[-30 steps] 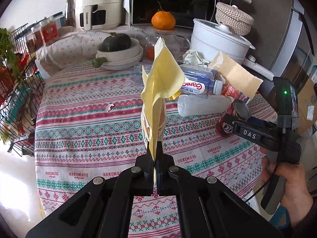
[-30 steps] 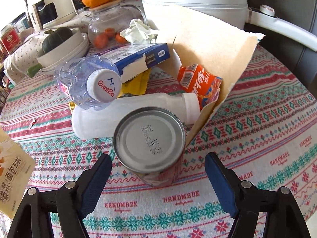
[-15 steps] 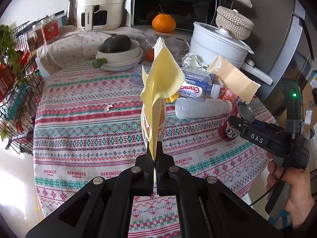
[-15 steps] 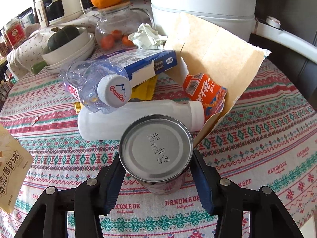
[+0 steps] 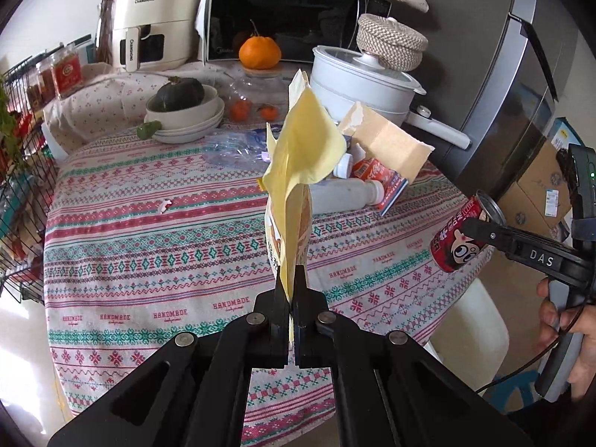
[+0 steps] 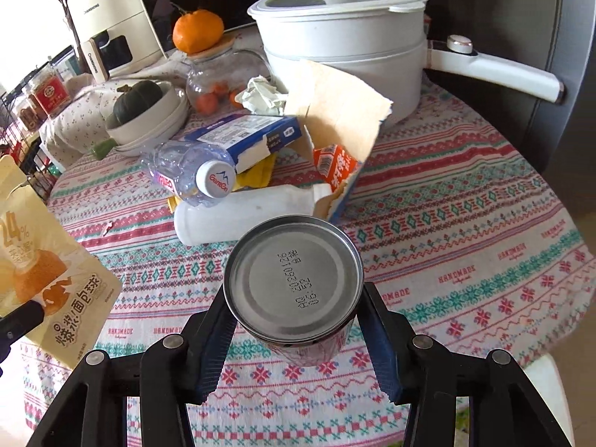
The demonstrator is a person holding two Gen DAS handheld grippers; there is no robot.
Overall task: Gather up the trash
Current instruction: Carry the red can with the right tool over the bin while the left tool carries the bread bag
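Note:
My left gripper [image 5: 291, 290] is shut on a yellow snack wrapper [image 5: 298, 171] that stands up above the table; the wrapper also shows in the right wrist view [image 6: 48, 279]. My right gripper [image 6: 294, 316] is shut on a red drink can [image 6: 294, 283], held off the table with its silver bottom toward the camera; the can also shows in the left wrist view [image 5: 460, 238], past the table's right edge. A trash pile lies at mid table: a clear water bottle [image 6: 186, 171], a white bottle [image 6: 242, 216], a blue carton [image 6: 246, 134], an orange pack [image 6: 335, 167], torn cardboard [image 6: 335, 111] and crumpled paper [image 6: 260, 93].
A white pot [image 6: 342, 37] with a long handle stands behind the pile. Stacked bowls with a green squash [image 5: 178, 97], a glass jar [image 5: 257, 100] topped by an orange, an air fryer [image 5: 149, 37] and a microwave [image 5: 290, 11] stand at the back. A wire rack [image 5: 18, 186] is at left.
My right gripper closed on the can, lifted it off the table and drew it back to the right, away from the pile. The left gripper with the wrapper rose and pulled back slightly.

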